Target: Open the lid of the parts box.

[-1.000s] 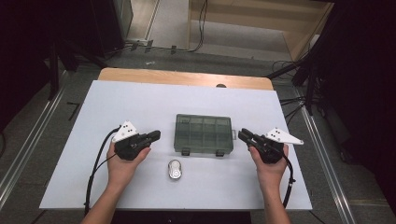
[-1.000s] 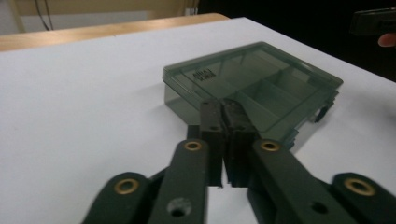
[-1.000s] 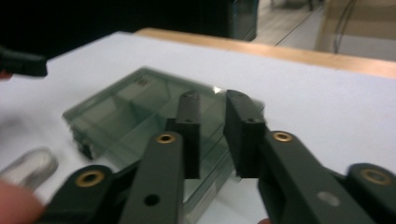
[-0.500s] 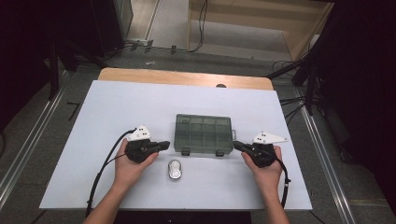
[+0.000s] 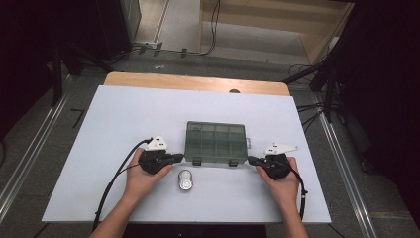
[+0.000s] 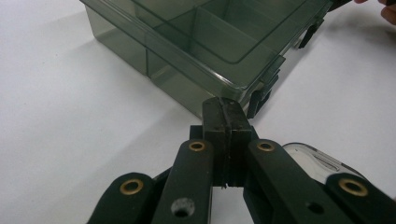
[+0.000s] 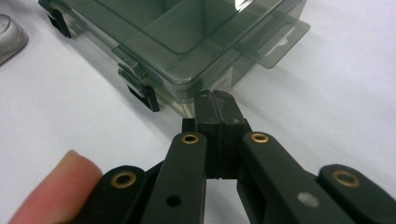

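Both hands have come inward and down since the earlier frames, so each gripper now sits at a front corner of the box (image 5: 216, 143), where before they hung well out to either side. Right jaws have just been closing, with nothing between them.

Seen from above, the box lies at the middle of the table (image 5: 124, 114), lid down, two dark latches on its six o'clock edge. Left gripper (image 5: 179, 157) points toward three o'clock at the box's seven o'clock corner; right gripper (image 5: 251, 159) points toward nine o'clock at the five o'clock corner. Each has its jaws pressed flat together and holds nothing. In the left gripper view the closed tip (image 6: 226, 111) sits just at the box wall (image 6: 187, 60), beside a latch (image 6: 259, 98); whether it touches I cannot tell. In the right gripper view the tip (image 7: 215, 105) likewise meets the corner (image 7: 187, 46), near a latch (image 7: 142, 91).

My guess is that closed jaws serve as blunt pushers here, one on each side, to steady or square the box before its latches are worked.

At six o'clock of the box, apart from it, lies a small silver case (image 5: 185, 180).
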The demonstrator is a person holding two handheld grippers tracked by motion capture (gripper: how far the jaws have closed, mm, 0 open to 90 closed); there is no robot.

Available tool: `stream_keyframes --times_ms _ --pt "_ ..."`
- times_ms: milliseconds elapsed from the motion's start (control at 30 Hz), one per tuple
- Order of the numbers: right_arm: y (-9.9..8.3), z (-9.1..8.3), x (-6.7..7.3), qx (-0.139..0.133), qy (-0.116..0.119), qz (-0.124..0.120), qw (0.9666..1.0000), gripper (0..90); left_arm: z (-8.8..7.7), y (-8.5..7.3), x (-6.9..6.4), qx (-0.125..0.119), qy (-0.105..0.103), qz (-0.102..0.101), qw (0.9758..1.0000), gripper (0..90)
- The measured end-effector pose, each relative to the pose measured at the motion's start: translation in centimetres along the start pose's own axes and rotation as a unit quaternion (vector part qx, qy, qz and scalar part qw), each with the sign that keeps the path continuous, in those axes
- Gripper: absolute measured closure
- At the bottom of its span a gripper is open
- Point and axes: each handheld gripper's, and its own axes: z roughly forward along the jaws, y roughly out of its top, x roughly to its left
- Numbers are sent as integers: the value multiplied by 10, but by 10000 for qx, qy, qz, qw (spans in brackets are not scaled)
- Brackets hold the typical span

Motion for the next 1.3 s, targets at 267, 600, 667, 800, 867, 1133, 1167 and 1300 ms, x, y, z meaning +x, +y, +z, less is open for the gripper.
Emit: stream_keyframes --times_ms 267,600,667,800,867,1133,1167,1300 --pt "0 0 1 -6 -20 -66 10000 880 0 0 0 55 1 31 10000 893" --pt "3 -14 -1 -557 234 38 9982 880 -1 0 2 23 19 26 10000 893" --pt "3 -13 0 -480 69 28 9988 880 -1 0 2 47 21 36 10000 893" --pt "1 -5 0 -177 42 1 9998 880 1 -1 1 72 18 42 10000 892" --pt "1 -2 2 -85 -15 -83 9999 879 1 0 1 61 27 66 10000 892" --pt "1 0 2 -11 -38 -140 9999 879 1 0 1 69 -10 50 10000 893" --pt "1 0 2 -12 -33 -127 9999 879 1 0 1 69 -33 37 10000 893" --pt "1 0 2 -10 -46 -132 9999 879 0 0 0 87 -54 84 9999 892"
